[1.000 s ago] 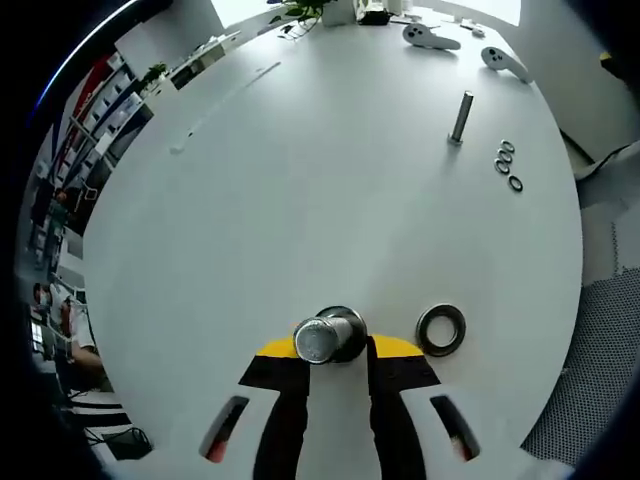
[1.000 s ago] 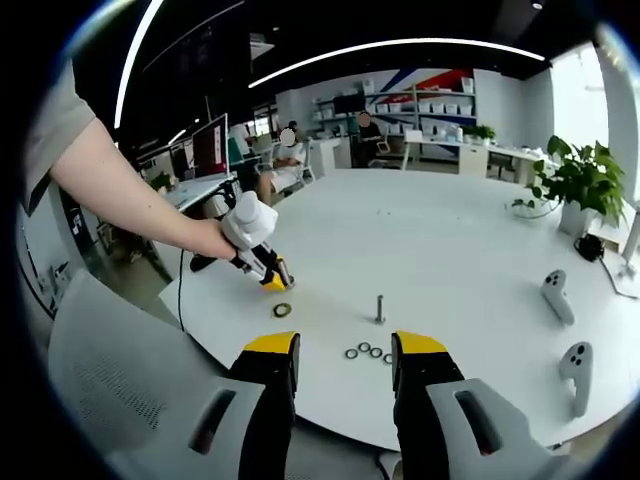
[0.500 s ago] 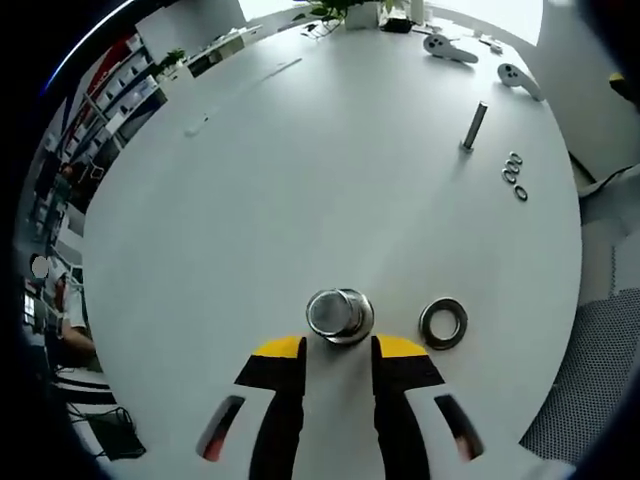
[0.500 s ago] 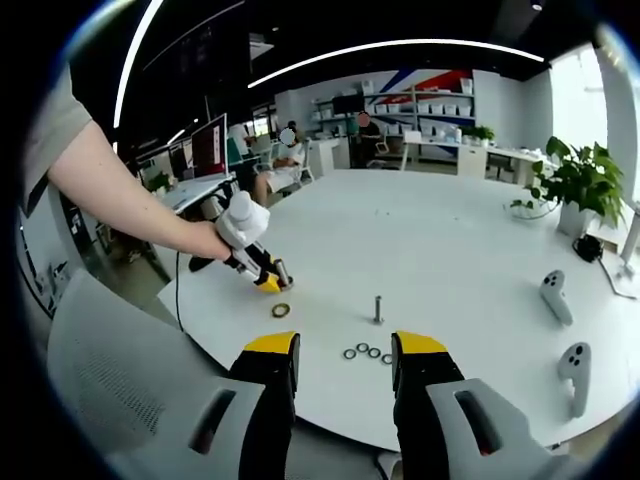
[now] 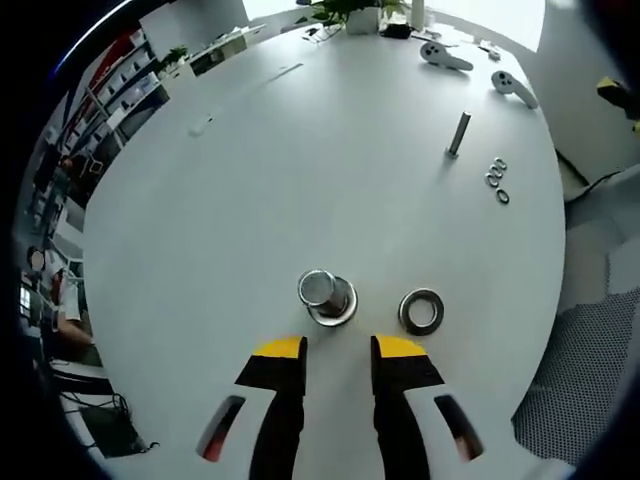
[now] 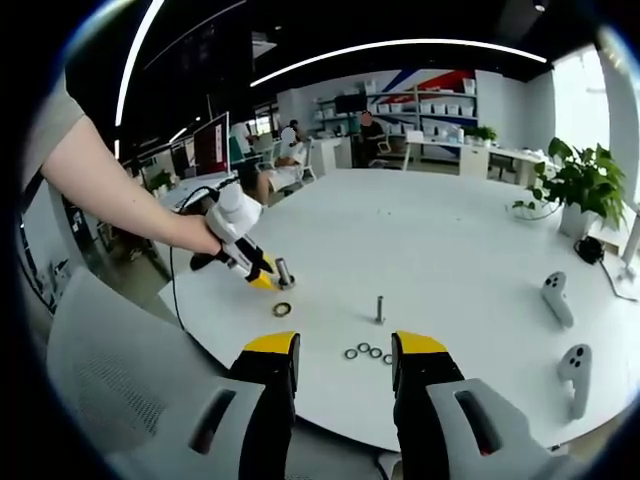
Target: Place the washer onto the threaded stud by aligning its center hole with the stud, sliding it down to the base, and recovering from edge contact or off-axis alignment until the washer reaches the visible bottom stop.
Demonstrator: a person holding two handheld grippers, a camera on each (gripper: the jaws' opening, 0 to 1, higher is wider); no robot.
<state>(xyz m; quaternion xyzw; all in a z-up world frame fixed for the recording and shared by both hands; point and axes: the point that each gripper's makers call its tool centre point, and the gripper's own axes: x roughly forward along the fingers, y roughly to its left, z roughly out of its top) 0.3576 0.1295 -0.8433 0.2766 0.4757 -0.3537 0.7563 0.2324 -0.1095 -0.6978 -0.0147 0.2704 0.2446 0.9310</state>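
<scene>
On the round white tabletop (image 5: 300,160), a thick upright steel stud on a flanged base (image 5: 325,293) stands just ahead of the left claw (image 5: 337,349), whose yellow-tipped jaws stand apart with nothing between them and do not touch the stud. Just beside the stud lies a large flat dark steel washer (image 5: 421,311), resting on the tabletop and not yet threaded on. From the right gripper view the same washer (image 6: 282,310) lies near the stud (image 6: 282,272), with the left claw (image 6: 262,279) held by a person's hand (image 6: 212,237) close beside the stud.

Farther across the tabletop stands a thin upright metal stud (image 5: 458,133) with three small dark rings (image 5: 495,178) lying close to it. The right claw (image 6: 343,351) hangs near the tabletop's edge, jaws parted and empty, with the small rings (image 6: 366,352) just beyond its tips and the thin stud (image 6: 379,307) behind them.

By my reading the task is barely begun: the large washer is still loose on the tabletop. It still has to be picked up, its hole centred over the stud, and slid down to the flange.
</scene>
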